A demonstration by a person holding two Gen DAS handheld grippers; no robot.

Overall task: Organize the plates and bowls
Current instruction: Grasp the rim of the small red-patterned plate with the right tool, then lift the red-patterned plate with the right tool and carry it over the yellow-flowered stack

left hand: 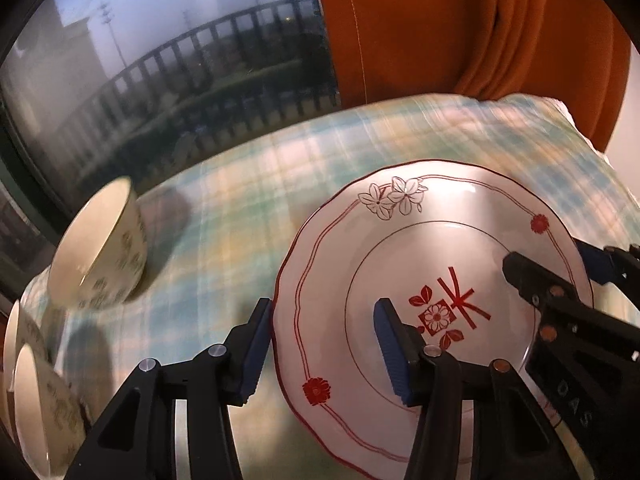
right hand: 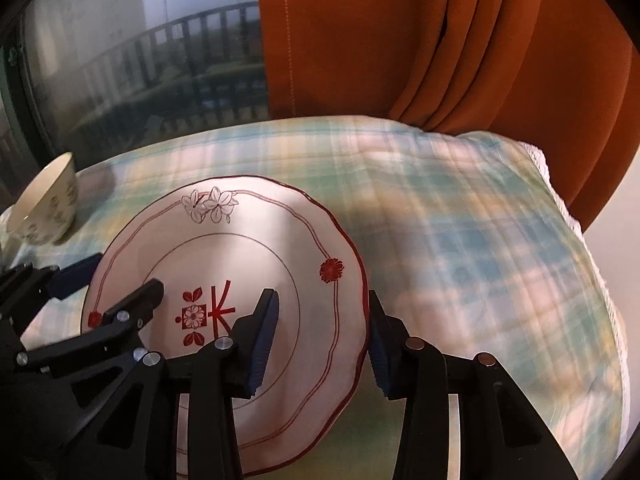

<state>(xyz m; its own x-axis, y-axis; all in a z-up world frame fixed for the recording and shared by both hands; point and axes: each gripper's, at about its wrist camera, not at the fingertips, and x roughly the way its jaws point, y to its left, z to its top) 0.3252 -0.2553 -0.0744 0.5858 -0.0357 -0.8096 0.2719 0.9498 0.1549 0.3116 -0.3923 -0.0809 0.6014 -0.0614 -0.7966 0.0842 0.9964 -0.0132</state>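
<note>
Left gripper (left hand: 324, 344) and right gripper (right hand: 324, 340) each clamp opposite rims of plate (left hand: 432, 264) — shared two-sided hold keeps it level over checked cloth (right hand: 460, 208).

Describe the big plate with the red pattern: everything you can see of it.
The plate is white, glossy, ceramic-looking, with a scalloped red-edged rim, red line rings, two red flowers, outlined blossoms and a red emblem in its well. It is empty and appears tilted above the plaid tablecloth. The left gripper straddles its left rim, the right gripper its right rim, one finger of each over the plate's face, one outside the rim. Both seem clamped on it. A bowl stands apart on its left.
</note>
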